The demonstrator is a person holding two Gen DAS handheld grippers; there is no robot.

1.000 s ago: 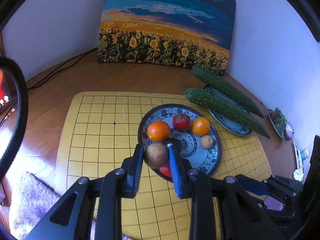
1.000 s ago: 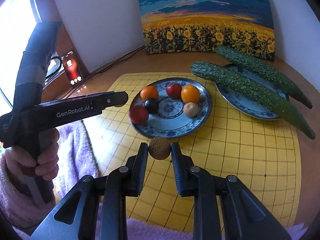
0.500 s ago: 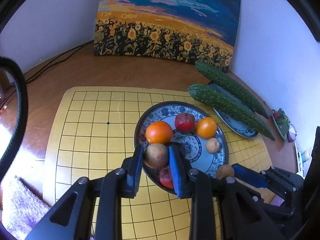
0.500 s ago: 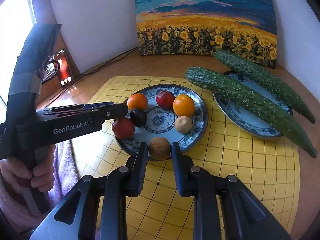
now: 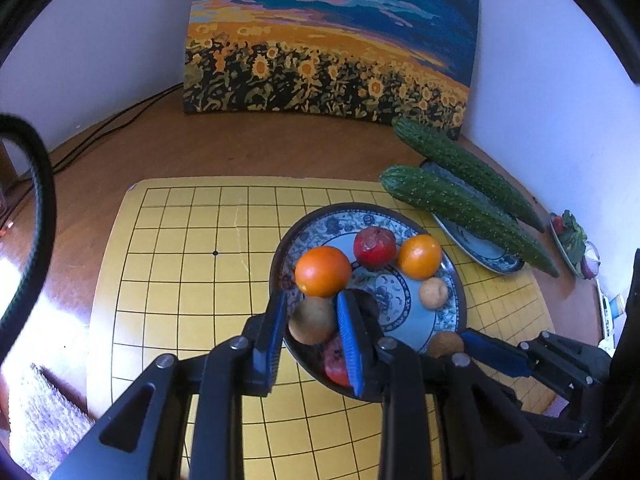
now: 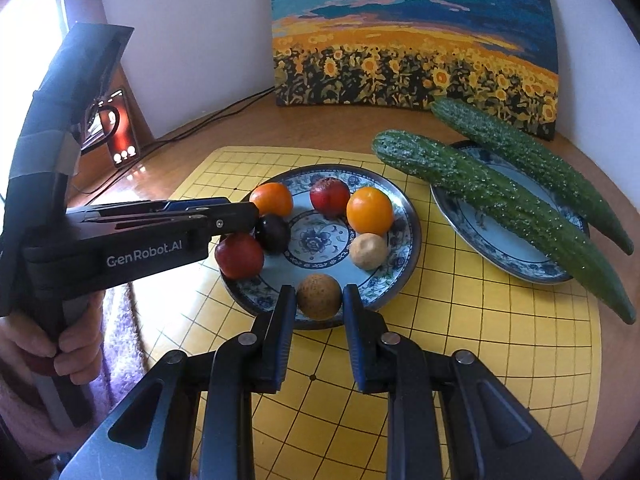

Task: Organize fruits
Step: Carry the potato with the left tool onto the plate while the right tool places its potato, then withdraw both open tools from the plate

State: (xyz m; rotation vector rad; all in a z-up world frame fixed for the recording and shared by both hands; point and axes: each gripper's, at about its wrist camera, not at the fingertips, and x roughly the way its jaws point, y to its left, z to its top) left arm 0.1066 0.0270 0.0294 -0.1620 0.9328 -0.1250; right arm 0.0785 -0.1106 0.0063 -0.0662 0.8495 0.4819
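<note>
Yellow grid mat (image 6: 460,340), patterned plate (image 6: 404,256) on it. Your right gripper (image 6: 319,300) clamps a brown fruit (image 6: 319,297) over the plate's near rim; your left gripper (image 5: 312,320) pinches another brown fruit (image 5: 311,320) over its left edge.

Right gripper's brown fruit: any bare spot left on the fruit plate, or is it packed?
Bare patches: the plate centre medallion, ringed by the dark plum, orange and tan fruit, and the near rim below the brown fruit in the right gripper. The plate's left side is crowded: the left gripper, a red fruit and another orange.
</note>
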